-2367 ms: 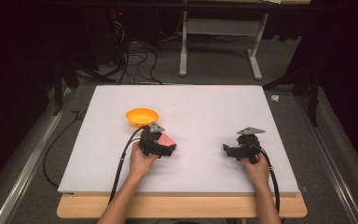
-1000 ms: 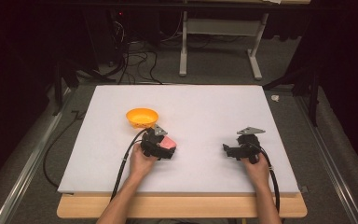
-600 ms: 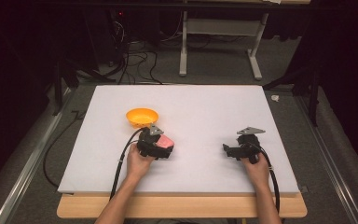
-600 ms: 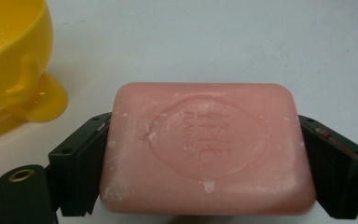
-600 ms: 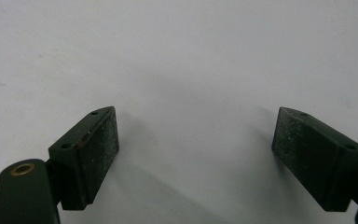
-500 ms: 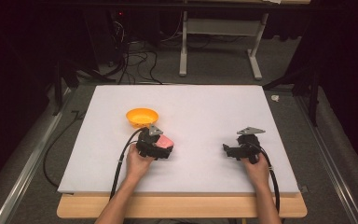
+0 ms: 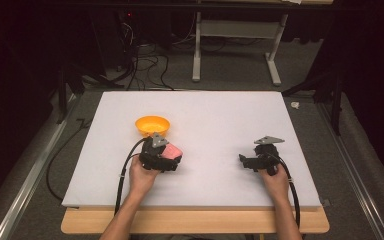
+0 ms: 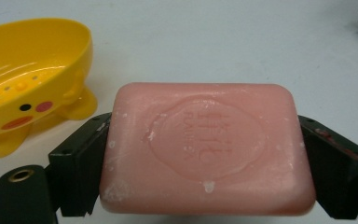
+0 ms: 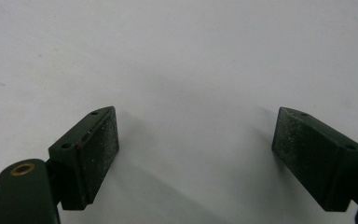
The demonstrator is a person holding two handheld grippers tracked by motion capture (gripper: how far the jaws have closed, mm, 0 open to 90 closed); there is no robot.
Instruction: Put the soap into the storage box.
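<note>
Left gripper (image 8: 205,154) clamping pink soap bar (image 8: 207,149); right gripper (image 9: 196,158) idling with jaws apart.

The soap bar is sitting crosswise between the left jaws, both pads pressing its short ends, embossed face showing in the left gripper view. It is lying over the white table (image 7: 215,115), just beside the yellow duck-faced soap dish (image 8: 25,79) and apart from it. The right gripper's jaws are standing wide over bare tabletop, gripping nothing, well apart from the left hand (image 7: 142,175).
</note>
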